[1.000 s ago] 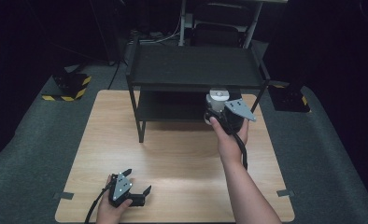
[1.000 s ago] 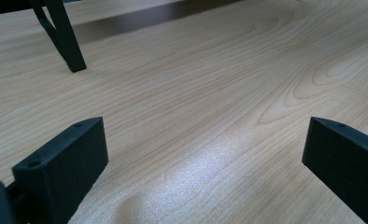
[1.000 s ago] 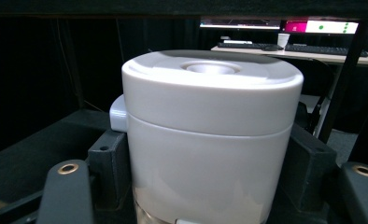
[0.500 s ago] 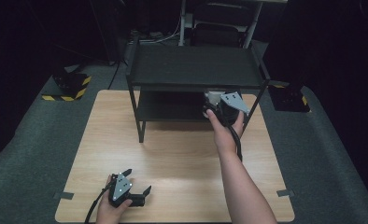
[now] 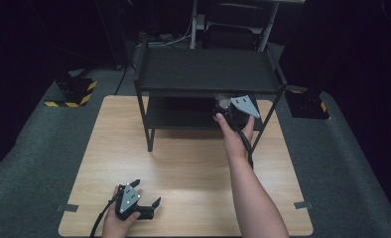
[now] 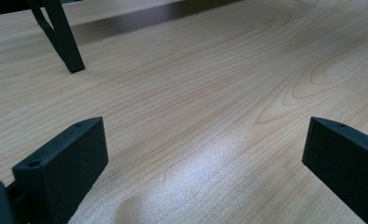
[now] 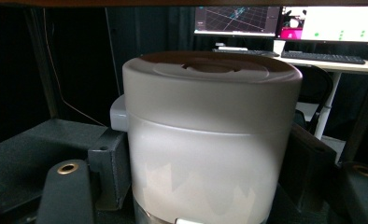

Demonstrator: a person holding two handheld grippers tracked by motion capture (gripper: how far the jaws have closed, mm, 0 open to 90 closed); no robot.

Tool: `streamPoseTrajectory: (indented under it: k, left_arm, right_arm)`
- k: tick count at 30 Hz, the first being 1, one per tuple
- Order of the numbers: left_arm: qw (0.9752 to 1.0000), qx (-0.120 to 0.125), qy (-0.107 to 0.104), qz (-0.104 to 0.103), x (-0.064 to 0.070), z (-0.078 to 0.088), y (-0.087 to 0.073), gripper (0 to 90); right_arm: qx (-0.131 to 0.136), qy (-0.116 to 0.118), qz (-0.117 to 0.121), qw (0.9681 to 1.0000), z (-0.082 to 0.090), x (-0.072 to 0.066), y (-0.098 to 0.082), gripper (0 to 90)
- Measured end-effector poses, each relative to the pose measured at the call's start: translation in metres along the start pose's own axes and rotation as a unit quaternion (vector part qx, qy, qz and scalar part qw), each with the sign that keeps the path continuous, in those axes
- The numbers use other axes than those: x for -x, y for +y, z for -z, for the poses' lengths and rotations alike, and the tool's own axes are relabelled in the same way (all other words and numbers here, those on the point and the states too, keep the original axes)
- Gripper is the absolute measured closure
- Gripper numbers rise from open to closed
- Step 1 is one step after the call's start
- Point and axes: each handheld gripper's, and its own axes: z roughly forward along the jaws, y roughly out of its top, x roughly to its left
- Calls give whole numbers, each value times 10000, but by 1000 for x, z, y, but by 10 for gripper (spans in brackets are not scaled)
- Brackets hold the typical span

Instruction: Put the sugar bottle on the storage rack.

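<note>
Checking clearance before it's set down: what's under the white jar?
The white jar, clamped in the right gripper, sits over the black shelf's lower tier; its base is hidden.

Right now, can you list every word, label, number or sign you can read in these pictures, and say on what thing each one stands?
No text can be read.
Jar: plain, no print visible; a small white patch at its bottom edge is cut off.
Monitors: lines, dots and a pink patch, too small and blurred to read.
Striped blocks: yellow-black hazard stripes, no words.
Shelf and table: no markings.
</note>
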Motion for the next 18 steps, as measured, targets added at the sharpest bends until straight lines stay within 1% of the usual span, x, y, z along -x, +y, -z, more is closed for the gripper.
streamPoseTrajectory:
  k: [8, 18]
  left_arm:
    - [10000, 3, 13, -18, 1, 0, 0, 5]
    - [10000, 5, 15, -24, 1, 0, 0, 5]
  right_arm:
    - [34, 21, -25, 10000, -1, 1, -3, 297]
    - [8, 36, -12, 10000, 0, 2, -1, 294]
